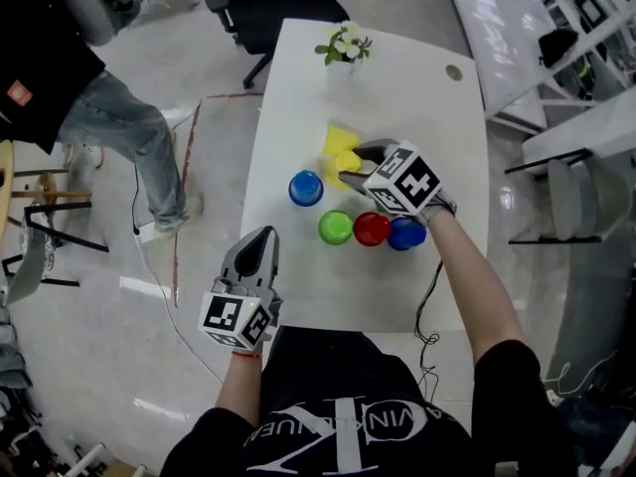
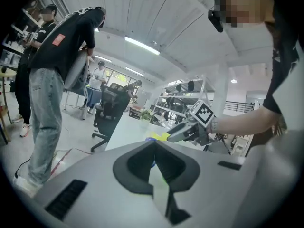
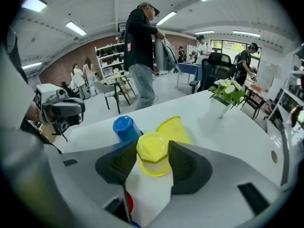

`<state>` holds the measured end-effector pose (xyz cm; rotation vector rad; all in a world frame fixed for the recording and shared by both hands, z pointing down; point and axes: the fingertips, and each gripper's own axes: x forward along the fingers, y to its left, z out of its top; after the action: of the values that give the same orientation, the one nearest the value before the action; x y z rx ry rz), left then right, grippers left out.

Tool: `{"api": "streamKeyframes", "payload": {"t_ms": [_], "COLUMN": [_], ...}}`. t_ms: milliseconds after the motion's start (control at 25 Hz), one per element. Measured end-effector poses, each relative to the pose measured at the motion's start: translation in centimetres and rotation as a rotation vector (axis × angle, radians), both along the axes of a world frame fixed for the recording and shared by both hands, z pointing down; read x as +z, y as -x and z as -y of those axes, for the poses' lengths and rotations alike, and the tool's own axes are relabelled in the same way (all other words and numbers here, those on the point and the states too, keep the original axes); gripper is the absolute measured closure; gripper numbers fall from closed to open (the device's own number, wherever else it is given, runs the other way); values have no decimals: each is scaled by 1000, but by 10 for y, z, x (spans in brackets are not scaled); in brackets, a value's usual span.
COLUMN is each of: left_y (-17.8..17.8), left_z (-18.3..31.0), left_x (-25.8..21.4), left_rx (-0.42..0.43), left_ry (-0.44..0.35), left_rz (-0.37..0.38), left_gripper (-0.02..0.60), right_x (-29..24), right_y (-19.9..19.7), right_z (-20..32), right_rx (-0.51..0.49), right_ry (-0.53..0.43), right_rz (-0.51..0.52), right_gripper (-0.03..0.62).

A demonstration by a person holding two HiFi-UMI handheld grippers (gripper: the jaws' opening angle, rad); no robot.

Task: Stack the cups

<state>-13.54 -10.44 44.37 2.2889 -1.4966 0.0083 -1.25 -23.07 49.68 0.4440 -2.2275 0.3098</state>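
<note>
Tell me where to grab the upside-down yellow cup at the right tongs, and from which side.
Grip the upside-down yellow cup across its raised base end, from above on the person's side, a pad on each flank: the rim sits on the table and a tipped yellow cup lies just behind. The right tongs hold it so.

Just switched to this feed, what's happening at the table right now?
A person works two handheld grippers over a white table. The right gripper has its jaws against the sides of an upside-down yellow plastic cup, beside a second yellow cup lying on its side. The left gripper is shut and empty, held at the near edge. A blue cup, green cup, red cup and another blue cup sit separately nearby.
</note>
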Motion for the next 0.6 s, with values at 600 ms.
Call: {"api": "streamKeyframes", "payload": {"t_ms": [600], "left_y": [-17], "left_z": [1], "left_x": [-14], "left_rx": [64], "left_ry": [-32], "left_rz": [-1], "left_gripper": [577], "right_x": [-83], "right_y": [-39], "right_z": [-70], "right_rx": [3], "right_ry": [-18], "right_rz": [110], "right_gripper": [372]}}
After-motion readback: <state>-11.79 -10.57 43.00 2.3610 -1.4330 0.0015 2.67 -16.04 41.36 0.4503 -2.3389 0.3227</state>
